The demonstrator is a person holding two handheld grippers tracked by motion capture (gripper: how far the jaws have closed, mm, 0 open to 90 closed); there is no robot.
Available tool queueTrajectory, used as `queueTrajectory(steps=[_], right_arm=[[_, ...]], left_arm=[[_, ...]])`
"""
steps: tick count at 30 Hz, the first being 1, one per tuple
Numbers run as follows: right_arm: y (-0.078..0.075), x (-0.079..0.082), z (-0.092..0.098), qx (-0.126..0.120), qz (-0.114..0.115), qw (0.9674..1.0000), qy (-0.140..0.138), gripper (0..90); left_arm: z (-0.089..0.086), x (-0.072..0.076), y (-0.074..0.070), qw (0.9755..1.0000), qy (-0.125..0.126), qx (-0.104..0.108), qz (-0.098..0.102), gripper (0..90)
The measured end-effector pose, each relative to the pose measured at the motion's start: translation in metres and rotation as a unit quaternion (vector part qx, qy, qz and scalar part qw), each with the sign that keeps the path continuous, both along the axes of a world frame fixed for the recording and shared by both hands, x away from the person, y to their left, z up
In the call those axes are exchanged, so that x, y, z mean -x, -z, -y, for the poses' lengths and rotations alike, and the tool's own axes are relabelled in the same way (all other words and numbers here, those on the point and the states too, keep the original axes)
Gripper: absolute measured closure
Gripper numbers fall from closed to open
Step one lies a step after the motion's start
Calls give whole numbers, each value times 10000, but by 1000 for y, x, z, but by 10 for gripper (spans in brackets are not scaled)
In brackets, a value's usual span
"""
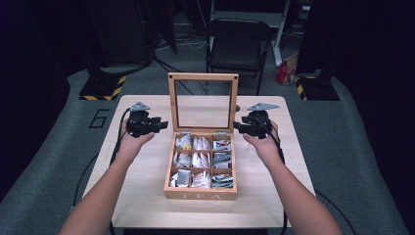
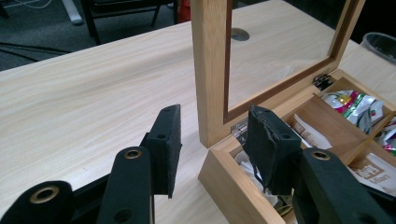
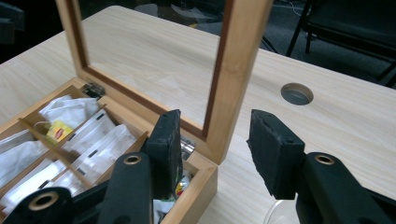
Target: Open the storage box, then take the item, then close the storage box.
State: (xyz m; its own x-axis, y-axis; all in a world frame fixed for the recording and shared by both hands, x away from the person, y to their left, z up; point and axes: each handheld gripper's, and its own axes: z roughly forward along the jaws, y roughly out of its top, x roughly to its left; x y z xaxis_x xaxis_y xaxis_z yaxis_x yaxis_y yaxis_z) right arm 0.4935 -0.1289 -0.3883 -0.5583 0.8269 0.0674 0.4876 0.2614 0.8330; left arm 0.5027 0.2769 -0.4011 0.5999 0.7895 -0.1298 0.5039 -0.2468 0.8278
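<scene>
A wooden tea box (image 1: 200, 193) stands mid-table with its glass-paned lid (image 1: 172, 103) upright. Its compartments hold several tea bags (image 1: 200, 159). My left gripper (image 1: 164, 125) is level at the lid's left edge. In the left gripper view its jaws (image 2: 215, 135) stand apart just short of the lid's post (image 2: 208, 70), not touching it. My right gripper (image 1: 237, 125) is at the lid's right edge. In the right gripper view its jaws (image 3: 217, 140) are spread in front of the lid's post (image 3: 238, 70), with nothing pressed between the pads.
A clear glass (image 3: 280, 214) stands on the table just right of the box, under my right hand. A round cable hole (image 3: 297, 93) lies in the tabletop behind the lid. A black chair (image 1: 237, 46) stands beyond the table's far edge.
</scene>
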Motion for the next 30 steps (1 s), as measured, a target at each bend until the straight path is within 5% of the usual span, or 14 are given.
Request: queueTrajectory(steps=[8,18,30], right_arm=[[0,22,-3,-61,21,9993,-372,527],[20,49,-27,103,2,9949,-1004,533],[31,67,-77,165,-35,9806,-1952,631]], left_arm=[[-2,14,-1,10000,59,-62,14,556],[-6,29,2,9999,49,114,-6,557],[-4,36,3,9999,108,11,48,555]])
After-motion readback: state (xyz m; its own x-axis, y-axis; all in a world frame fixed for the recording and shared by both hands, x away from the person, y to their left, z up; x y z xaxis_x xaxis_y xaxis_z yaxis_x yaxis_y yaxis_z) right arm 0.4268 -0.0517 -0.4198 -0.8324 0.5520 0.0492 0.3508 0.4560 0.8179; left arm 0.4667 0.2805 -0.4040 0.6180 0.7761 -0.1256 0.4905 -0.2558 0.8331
